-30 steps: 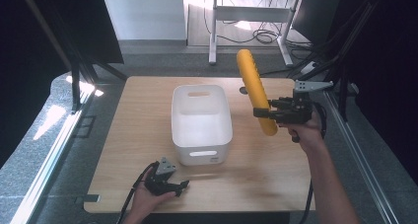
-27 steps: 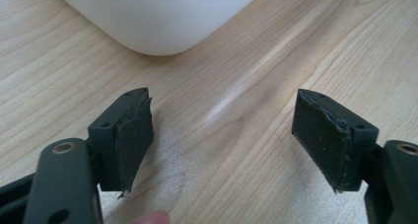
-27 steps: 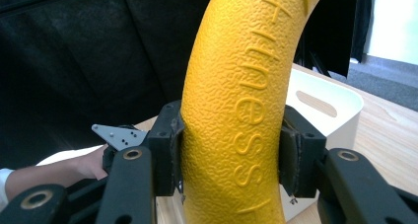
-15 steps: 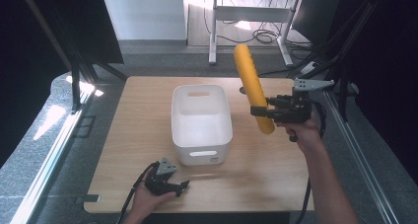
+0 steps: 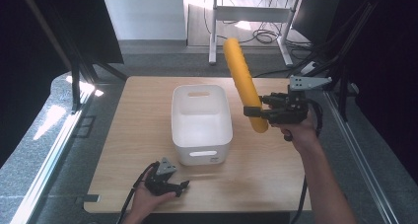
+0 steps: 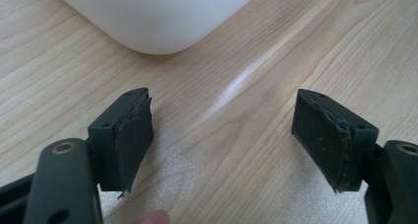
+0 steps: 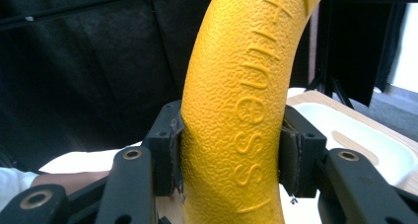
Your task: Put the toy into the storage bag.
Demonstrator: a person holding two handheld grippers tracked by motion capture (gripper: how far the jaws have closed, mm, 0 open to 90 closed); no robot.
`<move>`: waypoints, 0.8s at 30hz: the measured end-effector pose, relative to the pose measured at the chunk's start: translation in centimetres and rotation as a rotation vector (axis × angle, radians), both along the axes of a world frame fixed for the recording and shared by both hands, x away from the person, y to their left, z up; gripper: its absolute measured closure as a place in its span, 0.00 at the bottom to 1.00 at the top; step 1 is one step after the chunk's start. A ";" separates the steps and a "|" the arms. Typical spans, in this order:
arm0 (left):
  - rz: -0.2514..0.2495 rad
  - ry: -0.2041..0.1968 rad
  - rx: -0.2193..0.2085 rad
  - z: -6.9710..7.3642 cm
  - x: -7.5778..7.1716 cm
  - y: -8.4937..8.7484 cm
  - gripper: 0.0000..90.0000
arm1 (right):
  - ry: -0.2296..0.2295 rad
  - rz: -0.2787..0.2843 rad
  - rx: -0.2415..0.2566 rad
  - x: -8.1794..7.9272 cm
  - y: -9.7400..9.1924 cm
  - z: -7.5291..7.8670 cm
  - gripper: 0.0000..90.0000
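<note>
Foam roller (image 5: 244, 86) (yellow, textured, pinched near its lower end by the right gripper (image 5: 255, 113)) has risen higher at three o'clock of the white bin (image 5: 201, 123), likely heading inside, while the left gripper (image 5: 183, 185) rests spread at six o'clock.

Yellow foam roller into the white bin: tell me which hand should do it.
Right. The right gripper already clamps the yellow foam roller beside the white bin; the left gripper rests open on the table.
</note>
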State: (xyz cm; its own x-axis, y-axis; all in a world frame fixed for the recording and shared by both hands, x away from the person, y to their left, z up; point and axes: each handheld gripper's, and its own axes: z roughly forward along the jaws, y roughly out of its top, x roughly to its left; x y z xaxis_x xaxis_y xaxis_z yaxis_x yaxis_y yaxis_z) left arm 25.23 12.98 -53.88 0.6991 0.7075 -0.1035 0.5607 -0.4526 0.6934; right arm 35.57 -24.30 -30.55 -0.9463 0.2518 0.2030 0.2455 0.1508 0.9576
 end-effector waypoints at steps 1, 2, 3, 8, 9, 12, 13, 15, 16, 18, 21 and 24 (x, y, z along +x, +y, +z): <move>0.000 -0.001 0.000 0.0 0.0 0.0 0.26 | -0.002 0.008 0.005 0.0 0.1 0.1 0.57; 0.000 -0.001 0.000 0.0 0.0 0.0 0.26 | -0.002 0.008 0.005 0.0 0.1 0.1 0.57; 0.000 -0.001 -0.001 0.0 0.0 0.0 0.26 | 0.003 0.010 0.011 0.1 0.2 0.1 0.57; 0.000 -0.001 -0.002 0.0 0.0 0.0 0.26 | 0.013 0.020 0.028 0.3 0.8 0.1 0.57; 0.000 -0.002 -0.001 0.0 0.0 0.1 0.26 | 0.009 0.023 0.028 0.3 0.9 0.1 0.57; -0.001 -0.001 -0.001 0.0 0.0 0.1 0.26 | 0.004 0.030 0.030 0.2 1.3 0.3 0.57; 0.000 -0.001 -0.003 0.0 0.0 0.1 0.26 | 0.001 0.035 0.034 0.1 1.5 0.5 0.57; 0.000 -0.002 -0.003 0.0 0.0 0.1 0.26 | -0.004 0.041 0.036 -0.1 1.7 0.6 0.57; 0.001 -0.002 -0.003 0.0 0.0 0.1 0.26 | -0.004 0.041 0.036 -0.1 1.7 0.6 0.57; 0.002 -0.002 -0.004 0.1 0.0 0.1 0.26 | -0.010 0.053 0.041 -0.2 1.8 0.8 0.57; 0.001 -0.002 -0.003 0.0 0.0 0.1 0.26 | -0.004 0.061 0.058 -0.3 1.9 0.9 0.57; 0.002 -0.001 -0.002 0.0 0.0 0.0 0.26 | -0.008 0.072 0.066 -0.4 2.1 0.9 0.57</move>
State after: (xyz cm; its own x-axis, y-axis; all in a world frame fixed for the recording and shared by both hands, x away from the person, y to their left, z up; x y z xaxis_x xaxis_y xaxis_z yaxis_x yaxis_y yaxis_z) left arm 25.20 13.03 -53.84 0.6975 0.7090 -0.1042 0.5609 -0.4497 0.6951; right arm 35.20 -22.17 -29.65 -0.9632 0.1689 0.2090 0.2283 0.1043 0.9680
